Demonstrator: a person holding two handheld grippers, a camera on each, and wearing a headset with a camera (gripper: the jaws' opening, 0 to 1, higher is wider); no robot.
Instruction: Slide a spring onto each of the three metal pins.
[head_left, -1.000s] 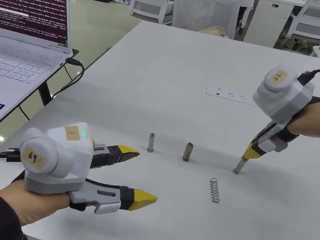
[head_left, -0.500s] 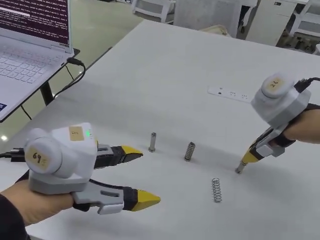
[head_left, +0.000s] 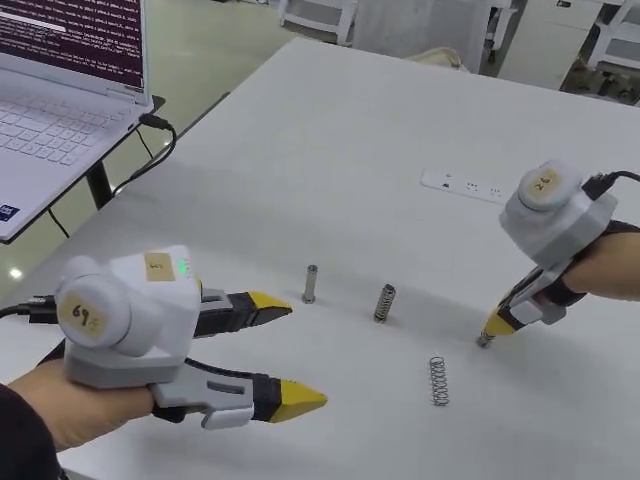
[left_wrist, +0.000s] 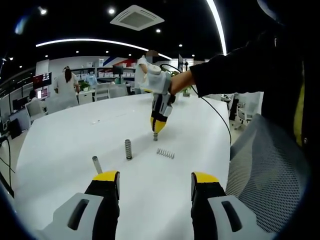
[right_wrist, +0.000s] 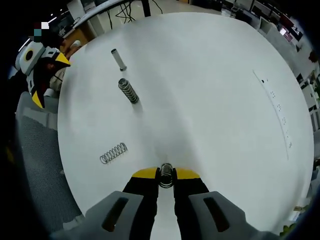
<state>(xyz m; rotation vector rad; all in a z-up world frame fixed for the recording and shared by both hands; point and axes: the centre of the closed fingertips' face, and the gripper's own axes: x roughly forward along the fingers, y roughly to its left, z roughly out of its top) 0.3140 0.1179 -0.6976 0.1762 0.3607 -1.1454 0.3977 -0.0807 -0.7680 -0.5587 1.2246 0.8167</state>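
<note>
Three upright metal pins stand in a row on the white table (head_left: 330, 150). The left pin (head_left: 311, 283) (right_wrist: 118, 60) is bare. A spring sits on the middle pin (head_left: 385, 303) (left_wrist: 128, 149). My right gripper (head_left: 497, 325) (right_wrist: 166, 172) is shut on a spring (right_wrist: 166, 177) and points steeply down at the right pin (head_left: 485, 340), tips close to the table. One loose spring (head_left: 438, 381) (right_wrist: 113, 153) lies flat in front of the row. My left gripper (head_left: 285, 350) (left_wrist: 154, 180) hovers open and empty at the near left, aimed toward the pins.
An open laptop (head_left: 60, 90) sits on a side stand at the far left, its cable (head_left: 150, 150) hanging by the table's left edge. A white power strip (head_left: 465, 186) lies behind the right gripper. Chairs stand beyond the table's far end.
My right gripper has moved down along the right pin with the spring, so less of the pin shows below its tips. The left gripper has barely moved; the head camera shifted slightly.
</note>
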